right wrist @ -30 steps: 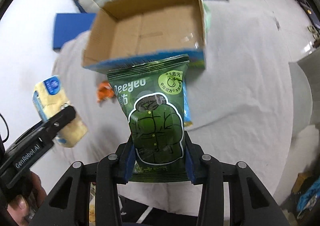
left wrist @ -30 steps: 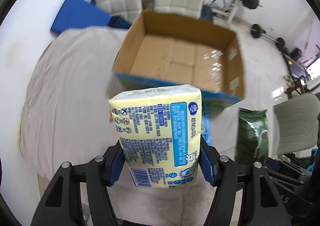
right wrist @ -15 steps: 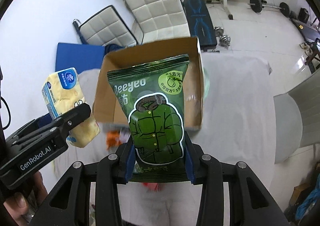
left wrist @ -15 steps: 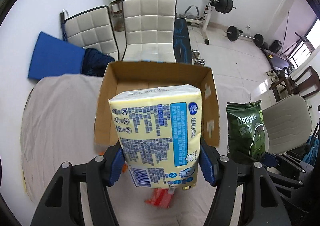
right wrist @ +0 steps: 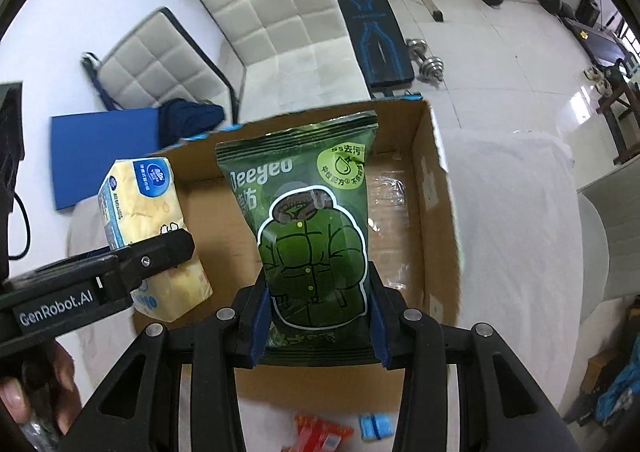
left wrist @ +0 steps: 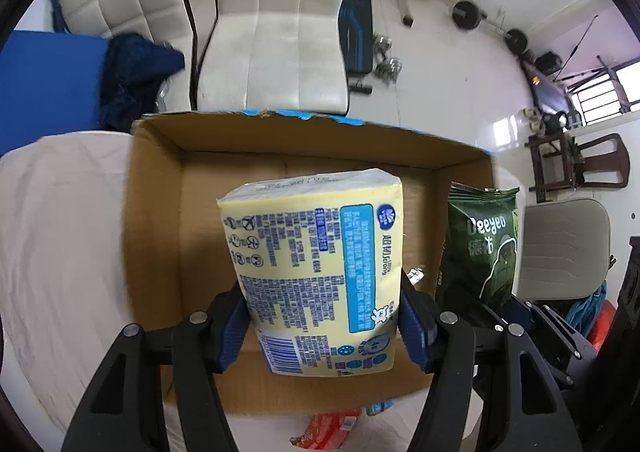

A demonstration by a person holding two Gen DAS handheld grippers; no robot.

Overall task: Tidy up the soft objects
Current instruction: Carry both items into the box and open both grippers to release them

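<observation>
The left tongs [left wrist: 322, 328] pinch a yellow tissue pack [left wrist: 316, 272] by its lower sides, blue pads pressed against both edges. The pack stands upright above the open cardboard box [left wrist: 156, 236], whose brown floor shows behind and around it. The right tongs [right wrist: 318, 326] pinch a dark green pouch [right wrist: 308, 228] printed with a cartoon puffer jacket, also upright and held over the same box. Seen from the right wrist, the tissue pack hangs to the left of the pouch, near the box's left wall; seen from the left wrist, the pouch sits just beside the box's right wall.

The box rests on a table covered with a pale cloth [left wrist: 60, 244]. In front of the box's near wall lie a red-orange packet [right wrist: 320, 434] and a small blue packet [right wrist: 374, 426] on the cloth. Beyond the table stand two white padded chairs [right wrist: 280, 16], a blue mat [right wrist: 104, 148] and weight equipment on a tiled floor.
</observation>
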